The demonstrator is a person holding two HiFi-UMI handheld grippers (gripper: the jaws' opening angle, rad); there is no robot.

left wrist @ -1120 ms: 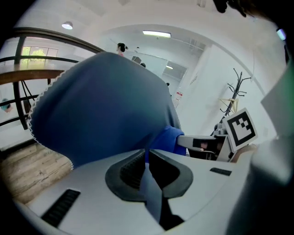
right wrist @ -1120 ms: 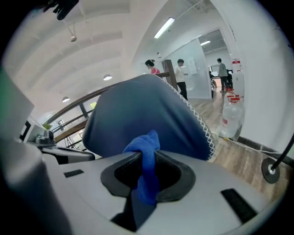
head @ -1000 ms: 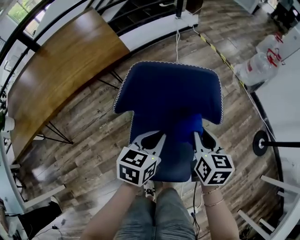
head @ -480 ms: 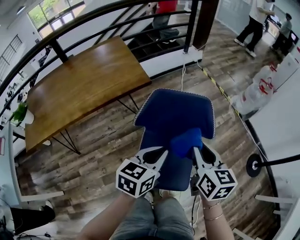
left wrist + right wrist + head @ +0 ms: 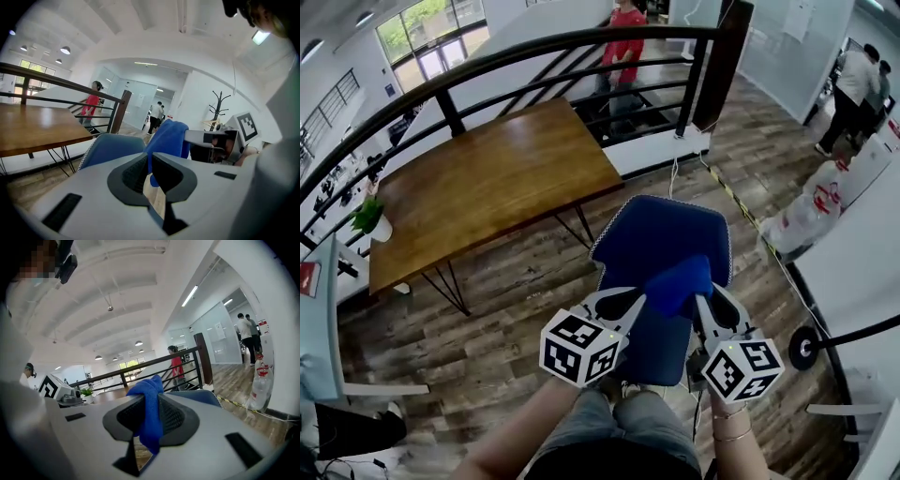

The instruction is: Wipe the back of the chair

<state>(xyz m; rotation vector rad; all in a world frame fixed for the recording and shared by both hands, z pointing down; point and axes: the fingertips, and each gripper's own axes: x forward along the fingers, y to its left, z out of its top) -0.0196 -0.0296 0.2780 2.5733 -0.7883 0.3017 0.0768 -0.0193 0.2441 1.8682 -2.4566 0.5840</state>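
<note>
- The right gripper (image 5: 151, 404) has its jaws clamped on a blue cloth (image 5: 680, 279), which bunches up above the jaws and hangs down in a tail below them.
- The left gripper (image 5: 149, 161) has its jaws drawn together with nothing between them. It is held beside the cloth, over the chair's (image 5: 661, 234) near end.
- The chair stands just in front of the person, and both grippers are over its near half. The cloth looks clear of the upholstery rather than pressed on it.
- This fits either a pause between strokes or the cloth coming away after wiping, and the pictures do not settle which.
- To wipe well, the cloth's broad hanging part should lie flat on the chair's back, not just the bunched tip. Strokes should be long and overlapping, with steady light pressure and a firm grip so the cloth does not slip out.
- The cloth looks soft and nappy, like microfibre, and folds loosely.
- The chair is padded in dark blue fabric with a pale stitched edge and rounded corners. That edge seam is likely to snag the cloth.
</note>
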